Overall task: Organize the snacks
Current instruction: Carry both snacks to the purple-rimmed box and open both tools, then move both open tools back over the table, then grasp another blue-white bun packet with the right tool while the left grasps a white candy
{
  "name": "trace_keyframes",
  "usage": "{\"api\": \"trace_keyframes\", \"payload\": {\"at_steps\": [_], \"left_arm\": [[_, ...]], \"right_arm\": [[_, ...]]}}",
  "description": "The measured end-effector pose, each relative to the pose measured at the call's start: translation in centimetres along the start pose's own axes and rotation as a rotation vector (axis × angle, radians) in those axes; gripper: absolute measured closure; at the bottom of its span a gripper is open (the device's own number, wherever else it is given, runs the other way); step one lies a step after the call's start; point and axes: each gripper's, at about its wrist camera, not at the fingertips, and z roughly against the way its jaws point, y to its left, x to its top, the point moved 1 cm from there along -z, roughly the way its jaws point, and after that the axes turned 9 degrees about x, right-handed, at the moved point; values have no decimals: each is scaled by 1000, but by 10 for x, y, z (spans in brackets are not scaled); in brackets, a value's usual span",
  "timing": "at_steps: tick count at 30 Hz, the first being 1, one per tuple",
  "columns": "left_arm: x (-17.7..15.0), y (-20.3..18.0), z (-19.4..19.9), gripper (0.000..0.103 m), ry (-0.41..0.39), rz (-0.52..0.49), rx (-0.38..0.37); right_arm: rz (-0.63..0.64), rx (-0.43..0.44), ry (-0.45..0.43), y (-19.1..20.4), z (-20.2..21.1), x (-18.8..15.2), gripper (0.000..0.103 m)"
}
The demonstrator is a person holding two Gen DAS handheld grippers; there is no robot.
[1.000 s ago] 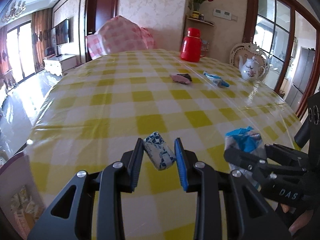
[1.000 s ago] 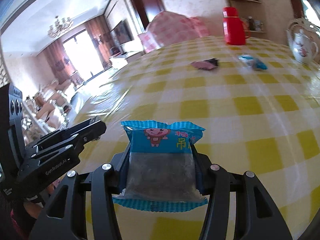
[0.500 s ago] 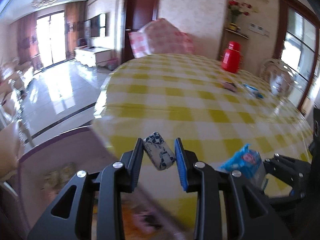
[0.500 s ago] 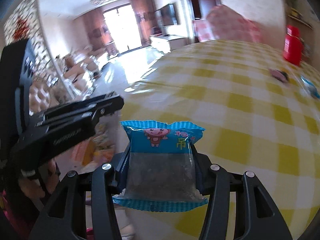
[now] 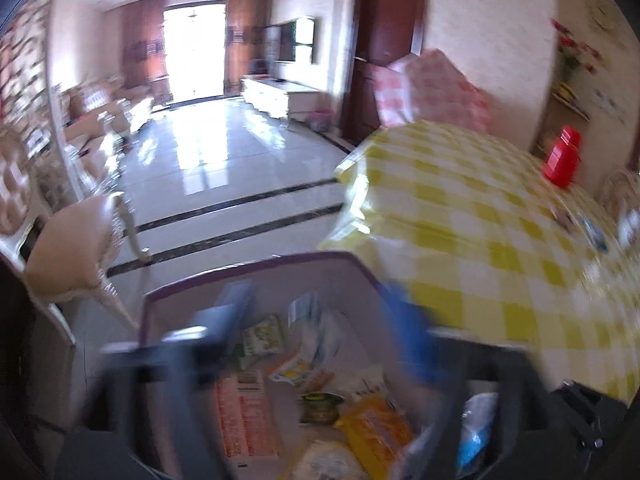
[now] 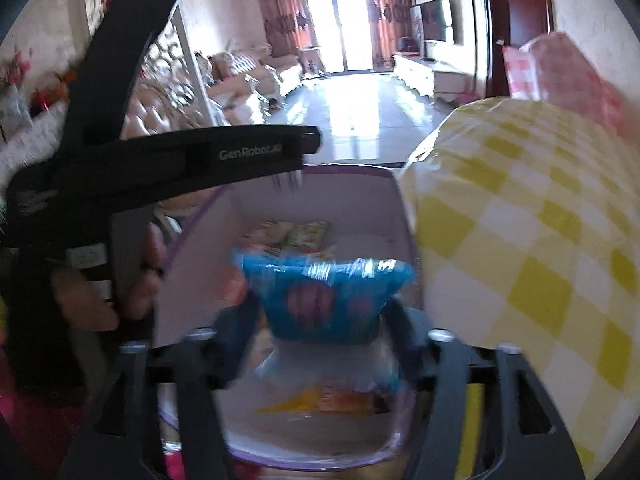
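Both views are motion-blurred. My left gripper (image 5: 320, 340) hangs over a purple-rimmed box (image 5: 256, 268) of snacks beside the table. Its jaws are opening wide and nothing shows between them. The small blue-and-white packet it carried is not visible. My right gripper (image 6: 320, 320) is over the same box (image 6: 352, 170), jaws opening. A blue snack packet (image 6: 328, 300) sits tilted between its fingers, and the pads look drawn off its sides. In the right wrist view the left gripper (image 6: 304, 140) crosses the upper left.
The table with the yellow check cloth (image 5: 500, 240) rises right of the box, its edge close to both grippers. Several packets lie in the box, among them a yellow one (image 5: 376, 436). A red flask (image 5: 562, 156) stands far back. A beige chair (image 5: 72, 252) is at the left.
Both grippers swung left from above the table to above the box. Both jaws widened. The small blue-and-white packet left the left jaws, and the blue packet tipped forward in the right ones.
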Motion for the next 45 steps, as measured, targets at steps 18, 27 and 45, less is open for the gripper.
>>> {"api": "trace_keyframes", "payload": {"at_steps": [18,27,45], "left_arm": [[-2,-231,35,2,38,-186,-369],[9,-437,-22,2,159,-233,-477],[52,-463,-111,2,20,201,-458]], "right_arm": [[-461,-499,-370,-229,253,-79,16],[-669,-690,-339,-340,308,-134,16],[-892,-599,-411,-576,290,-28,16]]}}
